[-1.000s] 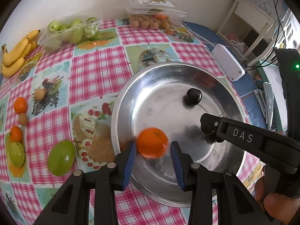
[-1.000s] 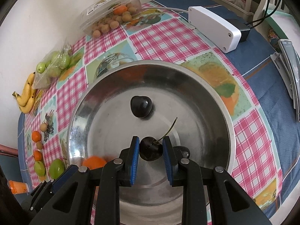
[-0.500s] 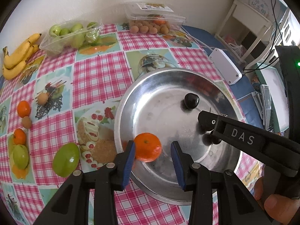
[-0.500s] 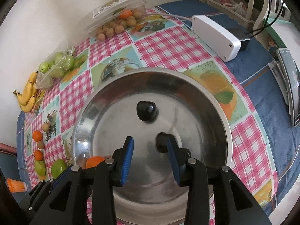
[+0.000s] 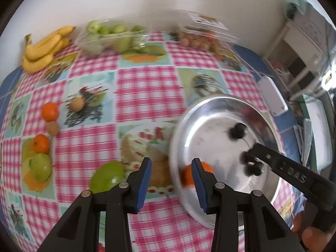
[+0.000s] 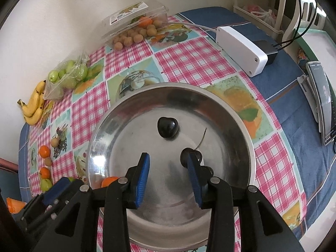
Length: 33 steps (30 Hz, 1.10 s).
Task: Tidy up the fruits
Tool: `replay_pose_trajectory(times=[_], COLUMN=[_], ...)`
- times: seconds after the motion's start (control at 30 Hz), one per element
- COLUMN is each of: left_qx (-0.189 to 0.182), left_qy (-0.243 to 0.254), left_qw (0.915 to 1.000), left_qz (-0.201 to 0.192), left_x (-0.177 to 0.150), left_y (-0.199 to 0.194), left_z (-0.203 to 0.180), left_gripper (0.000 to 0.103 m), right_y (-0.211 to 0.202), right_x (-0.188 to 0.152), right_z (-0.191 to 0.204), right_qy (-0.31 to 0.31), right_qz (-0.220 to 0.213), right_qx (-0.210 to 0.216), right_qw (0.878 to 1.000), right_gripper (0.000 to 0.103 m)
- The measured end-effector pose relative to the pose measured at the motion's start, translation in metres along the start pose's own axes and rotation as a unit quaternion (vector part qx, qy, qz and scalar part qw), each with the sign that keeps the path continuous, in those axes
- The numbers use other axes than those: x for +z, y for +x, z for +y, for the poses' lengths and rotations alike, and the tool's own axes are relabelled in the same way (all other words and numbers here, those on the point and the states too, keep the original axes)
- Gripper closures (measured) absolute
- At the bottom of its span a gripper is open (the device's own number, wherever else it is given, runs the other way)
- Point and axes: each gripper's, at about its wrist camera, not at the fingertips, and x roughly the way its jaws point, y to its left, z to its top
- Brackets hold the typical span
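A steel plate (image 6: 130,138) holds two dark cherries and an orange. My right gripper (image 6: 168,174) hangs open over the plate's near half. The stemmed cherry (image 6: 185,156) lies loose against the tip of its right finger, and the other cherry (image 6: 167,127) sits further in. My left gripper (image 5: 171,180) is open and empty over the plate's left rim (image 5: 174,142). The orange (image 5: 188,176) lies in the plate, partly behind its right finger. A big green fruit (image 5: 107,176) rests on the cloth just left of its left finger. The right gripper (image 5: 258,155) reaches in from the right.
Bananas (image 5: 44,48), a bag of green fruits (image 5: 111,35) and a clear box of small brown fruits (image 5: 199,40) line the wall. Loose oranges (image 5: 49,110) and a green fruit (image 5: 41,167) lie at the left. A white box (image 6: 241,50) and a phone (image 6: 323,103) sit right.
My right gripper has opened and let go of the stemmed cherry, which now lies in the plate. My left gripper has drawn away to the left, off the orange.
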Motion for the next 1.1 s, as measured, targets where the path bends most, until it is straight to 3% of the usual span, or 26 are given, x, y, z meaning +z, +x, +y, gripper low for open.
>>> replay_pose_trajectory(times=[0.37,0.63,0.77,0.87,0.97,1.1], left_qx=[0.025,0.028,0.038,0.043,0.057,0.067], left_qy=[-0.064,-0.075,-0.073,-0.071,-0.07,-0.07], left_qw=[0.9976,0.9967,0.9966,0.9965,0.9959,0.9953], left_qz=[-0.009,-0.004,0.001,0.005,0.01,0.011], left_x=[0.005,0.005,0.004,0.004,0.003,0.003], left_y=[-0.008,-0.006,-0.003,-0.002,0.0,0.001], left_z=[0.047,0.055,0.055,0.055,0.056,0.058], left_gripper=[0.06,0.06,0.04,0.034,0.028,0.022], right_y=[-0.004,-0.005,0.0,0.005,0.007,0.011], right_x=[-0.008,-0.009,-0.009,-0.009,-0.011,-0.012], right_z=[0.018,0.023,0.023,0.022,0.022,0.023], right_qy=[-0.027,-0.037,-0.039,-0.04,-0.042,-0.049], right_qz=[0.002,0.001,0.007,0.012,0.015,0.017], right_qx=[0.001,-0.003,-0.015,-0.034,-0.039,-0.048], right_qw=[1.0,0.999,0.999,0.999,0.998,0.997], right_gripper=[0.065,0.065,0.063,0.047,0.045,0.035])
